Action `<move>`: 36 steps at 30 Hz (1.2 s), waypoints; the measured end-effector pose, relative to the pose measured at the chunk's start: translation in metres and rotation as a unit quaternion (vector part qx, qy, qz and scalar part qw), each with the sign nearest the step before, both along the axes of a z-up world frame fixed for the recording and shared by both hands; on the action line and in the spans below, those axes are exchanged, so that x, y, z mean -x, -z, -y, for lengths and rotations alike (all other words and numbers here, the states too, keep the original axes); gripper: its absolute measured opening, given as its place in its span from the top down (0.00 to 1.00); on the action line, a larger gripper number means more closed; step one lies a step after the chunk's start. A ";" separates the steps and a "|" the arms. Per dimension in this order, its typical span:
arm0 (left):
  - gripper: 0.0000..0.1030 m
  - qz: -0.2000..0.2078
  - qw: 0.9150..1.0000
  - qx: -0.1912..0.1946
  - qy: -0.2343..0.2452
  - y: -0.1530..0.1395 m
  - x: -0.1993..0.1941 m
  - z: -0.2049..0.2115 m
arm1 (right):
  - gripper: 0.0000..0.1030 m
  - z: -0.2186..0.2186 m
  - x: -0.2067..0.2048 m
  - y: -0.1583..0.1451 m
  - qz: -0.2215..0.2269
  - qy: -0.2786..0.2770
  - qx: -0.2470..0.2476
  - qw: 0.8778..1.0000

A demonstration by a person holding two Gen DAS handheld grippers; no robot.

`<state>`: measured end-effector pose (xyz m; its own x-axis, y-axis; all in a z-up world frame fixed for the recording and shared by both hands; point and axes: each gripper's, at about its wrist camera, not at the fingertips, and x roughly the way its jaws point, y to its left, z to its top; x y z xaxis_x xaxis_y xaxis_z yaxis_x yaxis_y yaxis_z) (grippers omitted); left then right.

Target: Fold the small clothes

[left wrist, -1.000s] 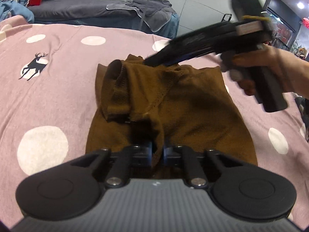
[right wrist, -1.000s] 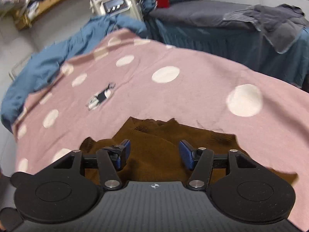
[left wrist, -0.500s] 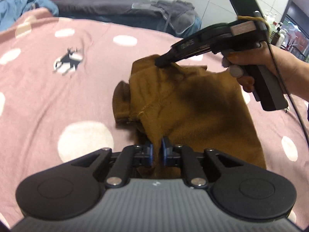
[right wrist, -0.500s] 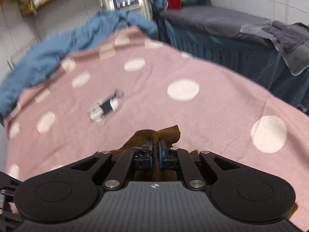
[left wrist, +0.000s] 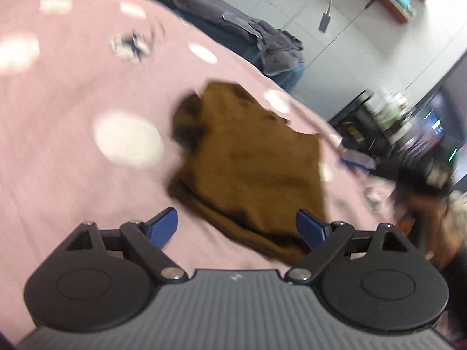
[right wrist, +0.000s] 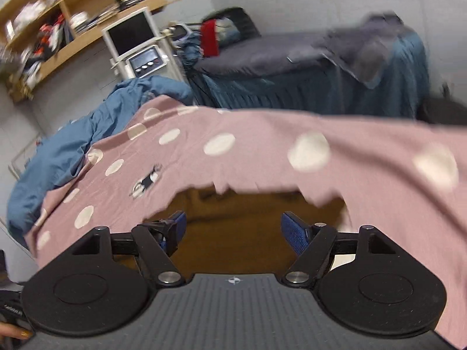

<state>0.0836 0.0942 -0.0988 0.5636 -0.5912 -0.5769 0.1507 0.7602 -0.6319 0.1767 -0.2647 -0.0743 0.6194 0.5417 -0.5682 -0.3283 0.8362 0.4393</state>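
Letting go, your left tongs [left wrist: 236,223] and right tongs [right wrist: 233,227] now gape empty where they pinched the brown garment [left wrist: 251,157]; this fold looks laid on the bed [left wrist: 73,145].

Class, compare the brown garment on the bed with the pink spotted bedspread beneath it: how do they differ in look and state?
The brown garment is plain, one colour; the pink bedspread has white dots and a small dark animal print. The garment is a small, folded, somewhat rumpled bundle; the bedspread lies spread wide across the bed. The garment lies on top; the bedspread lies beneath it. Both are soft cloth, and neither gripper holds them.
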 end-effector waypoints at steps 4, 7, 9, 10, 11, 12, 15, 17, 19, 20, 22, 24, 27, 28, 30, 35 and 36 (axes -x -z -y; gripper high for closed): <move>0.13 -0.002 0.999 0.040 -0.015 0.019 0.009 0.014 | 0.00 0.003 0.030 0.036 -0.043 0.004 -0.013 0.999; 0.11 0.000 0.998 0.054 -0.033 0.024 -0.001 0.021 | 0.00 0.004 0.030 0.050 -0.074 0.016 -0.040 0.996; 0.11 0.000 0.996 0.067 -0.051 0.027 -0.012 0.020 | 0.00 0.003 0.022 0.050 -0.076 0.016 -0.061 0.995; 0.11 0.000 0.996 0.068 -0.058 0.029 -0.018 0.020 | 0.00 0.000 0.017 0.049 -0.076 0.012 -0.065 0.995; 0.11 0.003 0.996 0.065 -0.062 0.031 -0.025 0.021 | 0.00 -0.004 0.011 0.050 -0.074 0.010 -0.063 0.995; 0.11 0.006 0.996 0.060 -0.067 0.030 -0.031 0.023 | 0.00 -0.006 0.004 0.051 -0.071 0.013 -0.064 0.995; 0.11 0.017 0.996 0.047 -0.076 0.031 -0.046 0.028 | 0.00 -0.009 -0.016 0.055 -0.068 0.024 -0.087 0.994; 0.11 0.023 0.995 0.051 -0.088 0.033 -0.054 0.029 | 0.00 -0.008 -0.028 0.058 -0.067 0.033 -0.107 0.991; 0.11 0.029 0.994 0.044 -0.096 0.033 -0.060 0.032 | 0.00 -0.011 -0.039 0.060 -0.065 0.039 -0.119 0.990; 0.11 0.031 0.994 0.040 -0.097 0.033 -0.063 0.034 | 0.00 -0.012 -0.042 0.061 -0.062 0.039 -0.120 0.990; 0.11 0.031 0.994 0.031 -0.100 0.032 -0.067 0.037 | 0.00 -0.018 -0.048 0.062 -0.056 0.039 -0.118 0.991; 0.11 0.031 0.994 0.021 -0.101 0.031 -0.071 0.041 | 0.00 -0.025 -0.052 0.063 -0.050 0.039 -0.112 0.992; 0.11 0.031 0.995 -0.007 -0.094 0.028 -0.075 0.049 | 0.18 -0.027 -0.052 0.069 -0.045 0.040 -0.106 0.993; 0.12 0.032 0.995 -0.021 -0.089 0.027 -0.076 0.053 | 0.27 -0.026 -0.052 0.070 -0.044 0.043 -0.105 0.993; 0.14 0.032 0.995 -0.047 -0.083 0.023 -0.077 0.059 | 0.41 -0.026 -0.052 0.072 -0.048 0.046 -0.104 0.992; 0.67 0.020 0.995 -0.081 -0.062 0.019 -0.078 0.065 | 0.79 -0.026 -0.049 0.069 -0.052 0.053 -0.079 0.994; 0.73 0.014 0.996 -0.072 -0.057 0.019 -0.079 0.065 | 0.81 -0.026 -0.046 0.066 -0.047 0.055 -0.072 0.995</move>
